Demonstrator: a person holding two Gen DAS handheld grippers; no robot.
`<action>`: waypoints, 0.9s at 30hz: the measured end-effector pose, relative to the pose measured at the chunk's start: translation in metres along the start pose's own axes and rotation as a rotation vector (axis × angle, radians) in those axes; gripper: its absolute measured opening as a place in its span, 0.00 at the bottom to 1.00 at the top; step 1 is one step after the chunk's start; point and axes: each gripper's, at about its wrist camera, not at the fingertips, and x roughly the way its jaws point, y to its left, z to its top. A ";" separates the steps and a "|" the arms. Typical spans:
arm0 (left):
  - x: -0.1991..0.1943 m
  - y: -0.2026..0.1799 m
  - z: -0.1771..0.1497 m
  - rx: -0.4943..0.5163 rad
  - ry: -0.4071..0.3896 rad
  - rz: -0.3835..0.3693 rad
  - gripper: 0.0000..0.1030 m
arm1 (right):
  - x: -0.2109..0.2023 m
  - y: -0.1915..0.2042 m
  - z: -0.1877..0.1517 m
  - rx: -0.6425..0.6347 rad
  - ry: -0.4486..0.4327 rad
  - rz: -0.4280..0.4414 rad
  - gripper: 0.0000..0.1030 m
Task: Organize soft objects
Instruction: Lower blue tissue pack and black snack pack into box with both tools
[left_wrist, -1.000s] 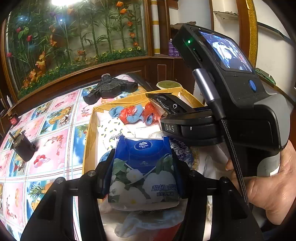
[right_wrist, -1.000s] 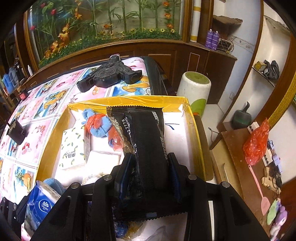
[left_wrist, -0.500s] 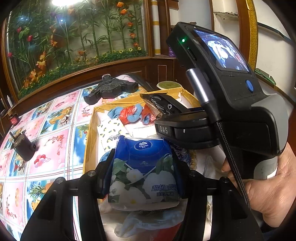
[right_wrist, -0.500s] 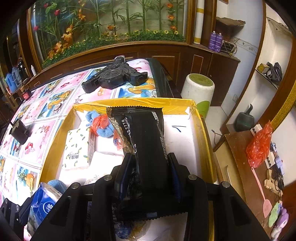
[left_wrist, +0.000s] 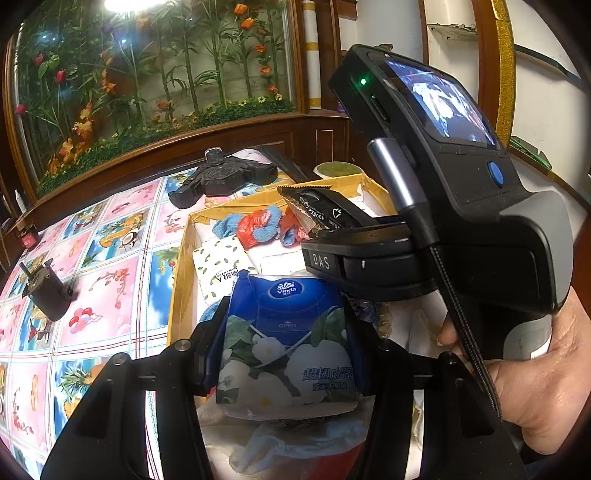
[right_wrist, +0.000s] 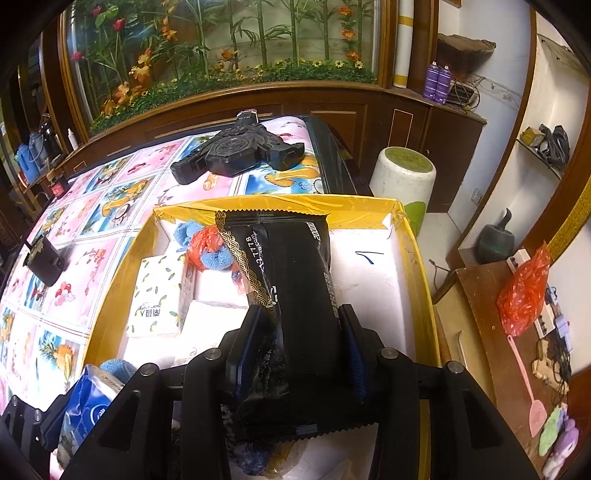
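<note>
Over the yellow box (right_wrist: 413, 258): black pack (right_wrist: 295, 295) between right fingers (right_wrist: 255, 339), just loosening; blue tissue pack (left_wrist: 288, 339) pinched by left fingers (left_wrist: 212, 343).

You grip a glossy blue plastic-wrapped tissue pack (left_wrist: 288, 343) printed with white flowers, its film smooth and faintly creased. Your other tool holds a shiny black foil-like packet (right_wrist: 295, 295) with a serrated, gold-patterned edge. Both lie over a yellow cardboard box (right_wrist: 417, 266) with a matt white lining. Inside it sits fuzzy blue and orange cloth (right_wrist: 210, 247). The flowered tablecloth (left_wrist: 103, 280) looks slick, like vinyl. The cabinet (right_wrist: 406, 122) behind it is polished dark wood.
</note>
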 end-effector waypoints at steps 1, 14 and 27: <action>0.000 0.000 0.000 0.001 -0.001 -0.001 0.50 | 0.000 0.000 0.000 0.004 0.001 0.004 0.41; 0.000 0.000 -0.001 0.002 -0.002 -0.002 0.50 | -0.006 0.003 -0.003 0.010 0.000 0.002 0.42; -0.001 0.000 -0.001 0.005 -0.005 -0.002 0.50 | -0.010 0.005 -0.005 0.013 -0.003 0.003 0.42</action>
